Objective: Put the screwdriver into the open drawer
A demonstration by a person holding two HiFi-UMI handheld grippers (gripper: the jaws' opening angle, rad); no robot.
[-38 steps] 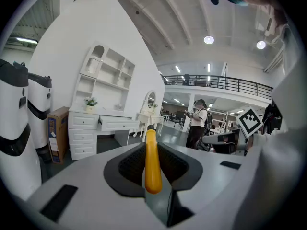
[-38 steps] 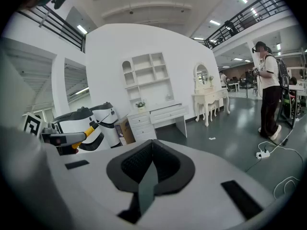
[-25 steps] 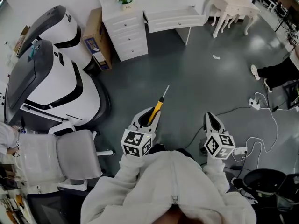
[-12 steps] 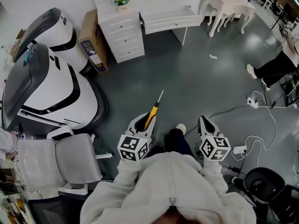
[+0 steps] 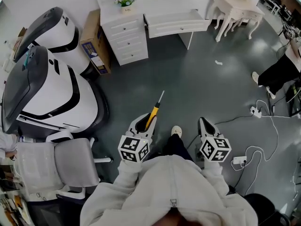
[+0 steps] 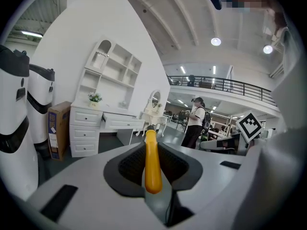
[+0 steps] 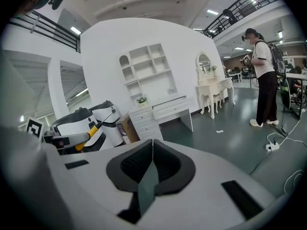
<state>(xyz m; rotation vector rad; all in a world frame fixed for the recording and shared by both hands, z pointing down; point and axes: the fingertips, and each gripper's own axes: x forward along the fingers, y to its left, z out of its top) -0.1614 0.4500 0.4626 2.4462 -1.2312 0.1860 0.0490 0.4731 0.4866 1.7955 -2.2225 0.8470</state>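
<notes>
The screwdriver [image 5: 152, 114] has a yellow handle and a thin metal shaft that points toward the white desk. My left gripper [image 5: 144, 123] is shut on the handle; in the left gripper view the handle [image 6: 152, 163] lies pinched between the dark pads. The open drawer [image 5: 176, 22] juts out from under the desk top, far ahead across the grey floor, and also appears in the left gripper view as the drawer [image 6: 123, 123]. My right gripper [image 5: 205, 125] is held beside the left one. Its jaws [image 7: 152, 145] are shut with nothing between them.
Two large white and black machines [image 5: 47, 88] and a grey office chair [image 5: 70, 164] fill the left. A cardboard box [image 5: 94, 46] leans by the white drawer unit [image 5: 124, 36]. Cables and a power strip [image 5: 256, 111] lie at the right, near a standing person [image 5: 282, 74].
Both grippers have shifted slightly lower in the head view as the person steps forward. A shoe has come into view between them. The screwdriver stays gripped.
</notes>
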